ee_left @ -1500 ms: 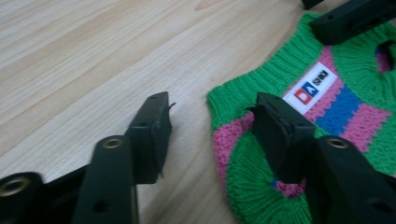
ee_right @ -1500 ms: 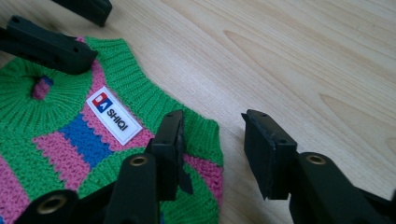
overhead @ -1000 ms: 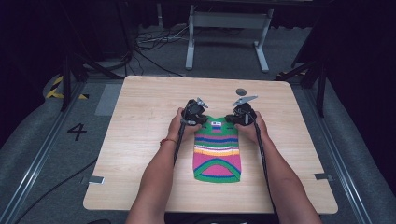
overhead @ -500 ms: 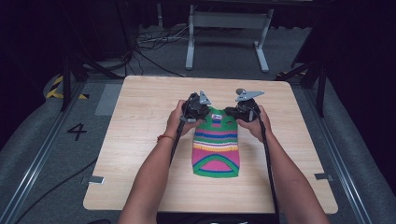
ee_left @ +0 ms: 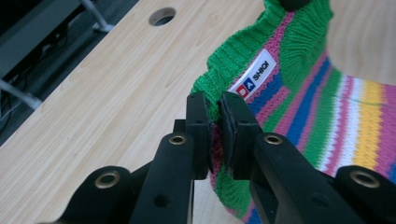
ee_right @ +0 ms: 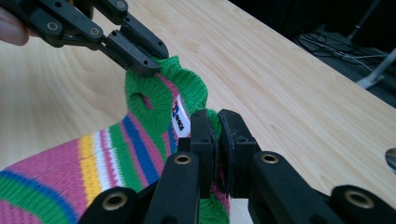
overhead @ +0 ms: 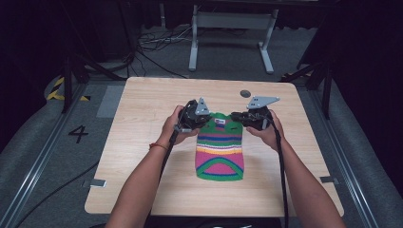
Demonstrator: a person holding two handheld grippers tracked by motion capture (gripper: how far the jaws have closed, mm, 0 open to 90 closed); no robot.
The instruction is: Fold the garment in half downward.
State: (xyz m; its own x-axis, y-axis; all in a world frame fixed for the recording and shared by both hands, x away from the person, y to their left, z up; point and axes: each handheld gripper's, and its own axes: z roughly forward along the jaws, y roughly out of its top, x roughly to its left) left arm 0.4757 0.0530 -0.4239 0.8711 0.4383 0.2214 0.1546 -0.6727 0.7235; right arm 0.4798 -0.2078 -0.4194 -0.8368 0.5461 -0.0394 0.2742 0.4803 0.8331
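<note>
A small knitted sweater in green, pink, blue, white and yellow stripes hangs by its top over the wooden table, its lower hem resting on the wood. My left gripper is shut on the sweater's left shoulder. My right gripper is shut on the right shoulder. A white label sits inside the green collar. In the right gripper view, the left gripper pinches the far edge of the collar.
A round cable hole sits in the table near its far edge. Beyond the table stand a grey metal frame and loose cables on the floor. Dark tripod legs stand at the right.
Both grippers have risen and moved toward the table's far edge, lifting the sweater's top off the wood. The sweater now hangs stretched between them.
</note>
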